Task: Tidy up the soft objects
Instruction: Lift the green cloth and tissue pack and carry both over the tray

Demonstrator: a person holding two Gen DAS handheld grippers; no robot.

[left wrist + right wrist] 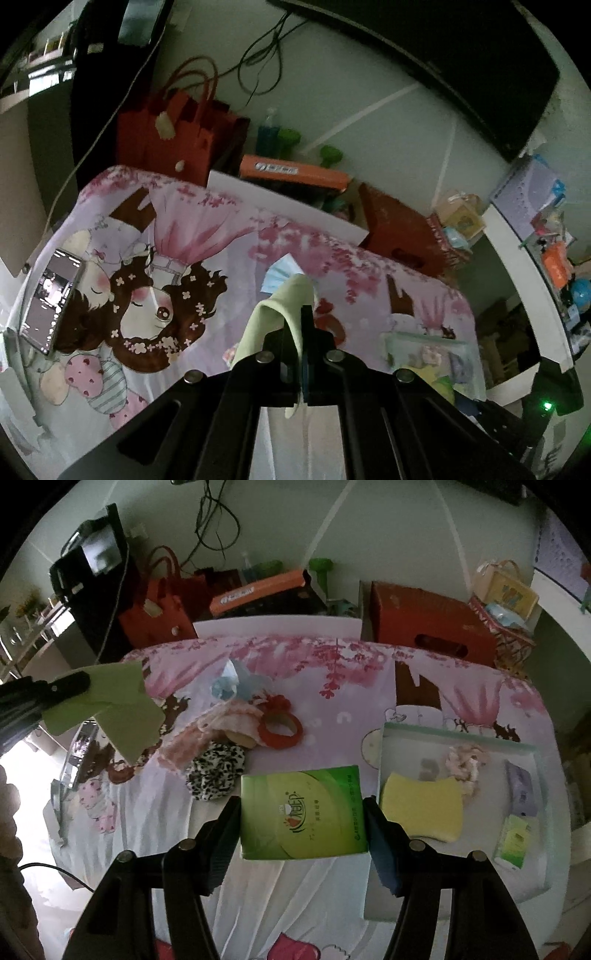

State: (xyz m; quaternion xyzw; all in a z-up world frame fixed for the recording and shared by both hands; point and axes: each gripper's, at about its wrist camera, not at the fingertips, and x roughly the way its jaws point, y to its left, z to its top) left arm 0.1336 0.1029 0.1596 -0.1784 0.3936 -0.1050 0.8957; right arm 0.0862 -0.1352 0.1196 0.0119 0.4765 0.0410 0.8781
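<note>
My left gripper (301, 314) is shut on a pale green cloth (275, 314), which hangs over its fingers above the printed bedsheet (207, 236). From the right wrist view the same cloth (110, 705) hangs in the air at the left. My right gripper (301, 812) is shut on a green tissue pack (303, 812), held above the sheet next to the clear tray (532, 753). The tray holds a yellow sponge (423, 808), a pink scrunchie (463, 764), a purple pack (521, 790) and a small green pack (513, 840).
On the sheet lie a blue face mask (232, 681), a pink knitted piece (221, 723), a red ring (282, 729) and a leopard scrunchie (216, 771). A phone (50, 295) stands at the left. Red bags and boxes (428, 627) line the wall behind.
</note>
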